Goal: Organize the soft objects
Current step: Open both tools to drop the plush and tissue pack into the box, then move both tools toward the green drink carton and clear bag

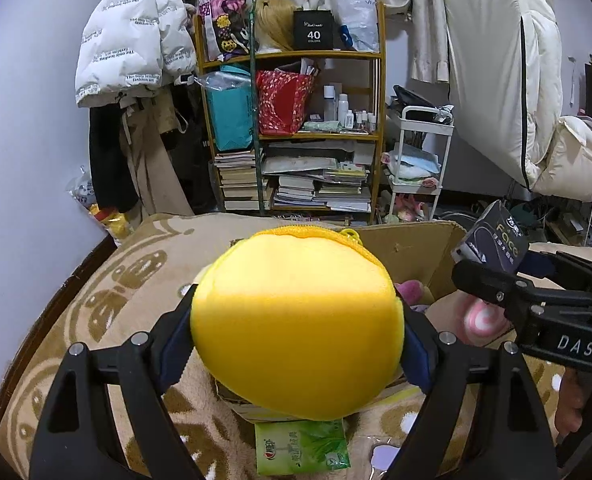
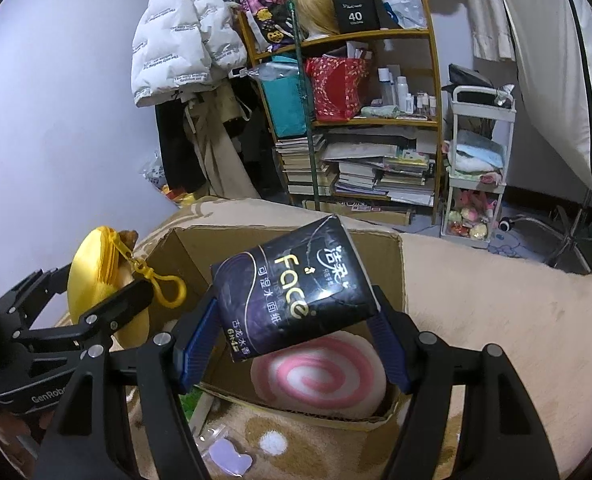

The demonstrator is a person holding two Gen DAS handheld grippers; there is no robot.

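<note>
My left gripper (image 1: 296, 332) is shut on a round yellow plush pouch (image 1: 296, 320) with a zipper and a yellow clip, held above the near edge of an open cardboard box (image 1: 416, 248). The pouch also shows in the right wrist view (image 2: 95, 276). My right gripper (image 2: 296, 320) is shut on a dark tissue pack (image 2: 291, 292) marked "Face", held over the same box (image 2: 376, 240). A pink and white swirl cushion (image 2: 324, 376) lies inside the box. The right gripper with the pack shows in the left wrist view (image 1: 492, 248).
The box stands on a tan patterned blanket (image 1: 115, 280). A green packet (image 1: 302, 446) lies in front of the box, and a purple heart-shaped item (image 2: 229, 454) lies beside it. A cluttered bookshelf (image 1: 296, 120) and a white cart (image 1: 420, 152) stand behind.
</note>
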